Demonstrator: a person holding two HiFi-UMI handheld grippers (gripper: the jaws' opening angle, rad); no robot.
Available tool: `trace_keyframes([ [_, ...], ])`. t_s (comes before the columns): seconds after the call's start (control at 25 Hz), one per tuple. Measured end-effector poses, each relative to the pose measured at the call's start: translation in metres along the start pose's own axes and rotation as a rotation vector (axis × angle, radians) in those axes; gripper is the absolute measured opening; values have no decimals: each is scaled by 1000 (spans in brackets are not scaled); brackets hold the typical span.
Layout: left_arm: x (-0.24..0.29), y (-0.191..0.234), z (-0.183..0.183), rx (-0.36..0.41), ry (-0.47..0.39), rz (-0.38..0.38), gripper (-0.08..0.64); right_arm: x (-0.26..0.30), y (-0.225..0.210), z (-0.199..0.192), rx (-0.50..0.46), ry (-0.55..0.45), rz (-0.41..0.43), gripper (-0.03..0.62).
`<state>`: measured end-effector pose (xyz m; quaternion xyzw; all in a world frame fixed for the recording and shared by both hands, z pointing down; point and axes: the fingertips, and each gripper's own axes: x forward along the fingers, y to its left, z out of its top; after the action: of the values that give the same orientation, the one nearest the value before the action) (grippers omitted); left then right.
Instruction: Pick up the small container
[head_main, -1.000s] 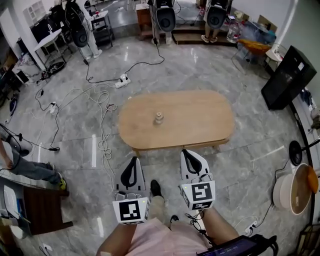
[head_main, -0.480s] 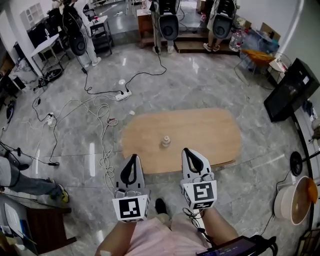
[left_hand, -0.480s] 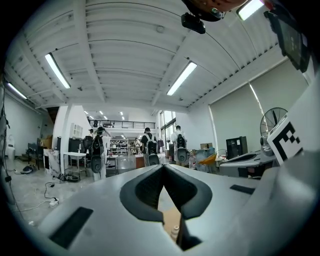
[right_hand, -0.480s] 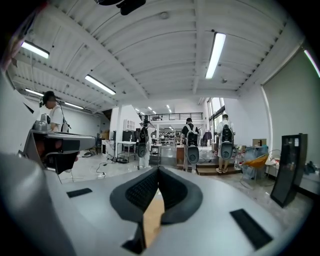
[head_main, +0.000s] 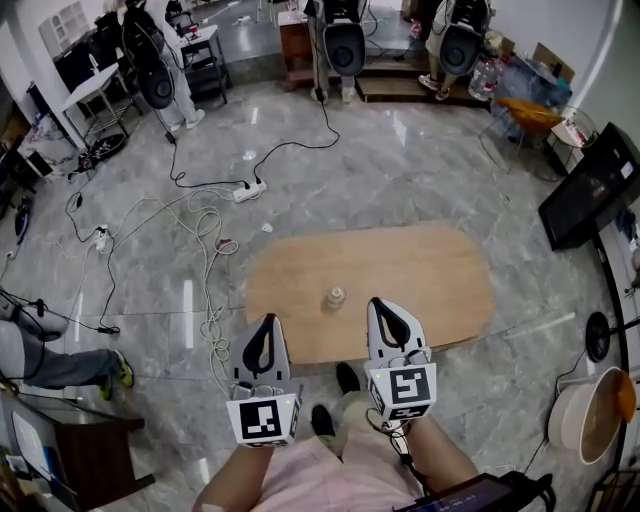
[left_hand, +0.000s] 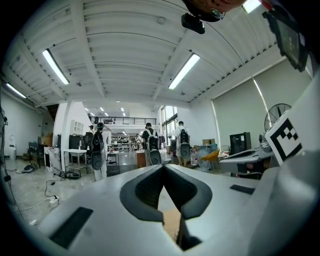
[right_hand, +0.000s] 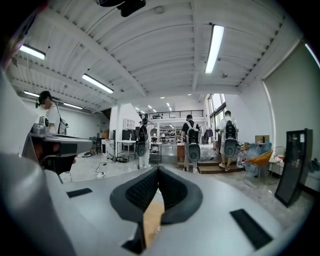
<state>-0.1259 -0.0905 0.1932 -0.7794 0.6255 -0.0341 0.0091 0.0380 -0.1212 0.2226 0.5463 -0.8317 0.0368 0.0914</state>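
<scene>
A small pale container (head_main: 335, 297) stands upright on the oval wooden table (head_main: 420, 275), left of its middle. In the head view my left gripper (head_main: 264, 327) hangs over the floor at the table's near edge, below and left of the container. My right gripper (head_main: 383, 309) reaches over the table's near edge, below and right of it. Both are shut and hold nothing. In the left gripper view (left_hand: 163, 167) and the right gripper view (right_hand: 157, 170) the jaws meet at the tips and point level into the hall; the container is hidden there.
Cables and power strips (head_main: 245, 190) trail over the grey marble floor left of the table. People with backpack rigs (head_main: 345, 45) stand at the far side. A black monitor (head_main: 595, 195) and a round tub (head_main: 585, 395) are at the right, a seated person's legs (head_main: 50, 365) at the left.
The table and container have slid nearer and lower in the head view as I step forward. Both grippers keep their pose, now reaching the table's near edge.
</scene>
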Motion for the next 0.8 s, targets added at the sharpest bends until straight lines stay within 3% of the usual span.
trace_keyframes([
  [0.48,90,-10,-39,-30,69,21,14,88,-46,-39,16,81,69,3],
  [0.8,119,1,-97,-38,128,45,14,132,-47,-95,24,121,94,3],
])
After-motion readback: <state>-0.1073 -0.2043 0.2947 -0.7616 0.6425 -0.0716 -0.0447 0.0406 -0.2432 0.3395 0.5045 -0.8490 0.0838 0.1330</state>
